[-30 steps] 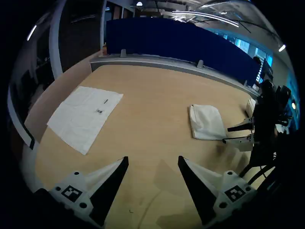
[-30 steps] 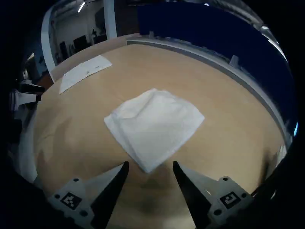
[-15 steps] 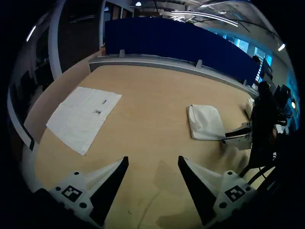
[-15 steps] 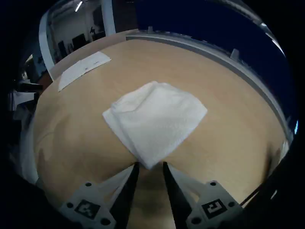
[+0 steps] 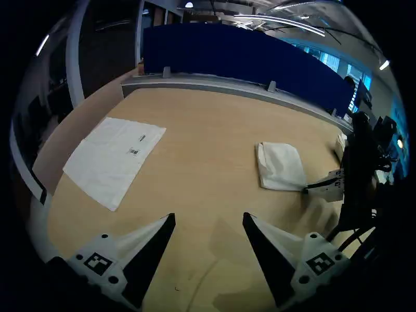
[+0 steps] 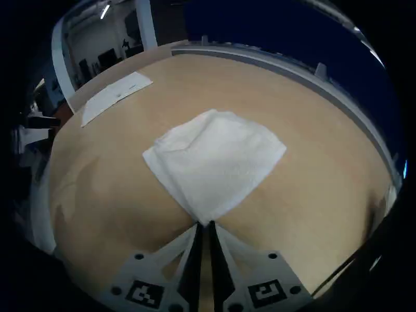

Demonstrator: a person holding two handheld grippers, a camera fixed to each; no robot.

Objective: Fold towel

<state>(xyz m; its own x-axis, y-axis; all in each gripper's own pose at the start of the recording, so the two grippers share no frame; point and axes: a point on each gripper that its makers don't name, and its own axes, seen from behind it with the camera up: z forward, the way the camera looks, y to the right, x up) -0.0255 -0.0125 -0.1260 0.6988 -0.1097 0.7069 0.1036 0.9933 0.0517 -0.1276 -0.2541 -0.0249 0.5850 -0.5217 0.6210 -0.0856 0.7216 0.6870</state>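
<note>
Now, towel (image 6: 216, 156): a folded white rectangle flat on the counter (image 6: 312, 156), set as a diamond to me, with one corner pointing straight at my right fingers.
Right fingers (image 6: 204, 229): drawn in to a thin slit right at that near corner; I judge the tip of the cloth is nipped between them.
Left fingers (image 5: 208, 216): spread wide and holding nothing, over bare wood, well apart from the towel.
Lie of the towel: it runs away from my right fingers, its far corner straight ahead and its side corners out to either side.
Nearer hand: the right, at the cloth; the left would have to cross over to help.
Off to the side: a flat white sheet (image 5: 112, 156), far from both.
</note>
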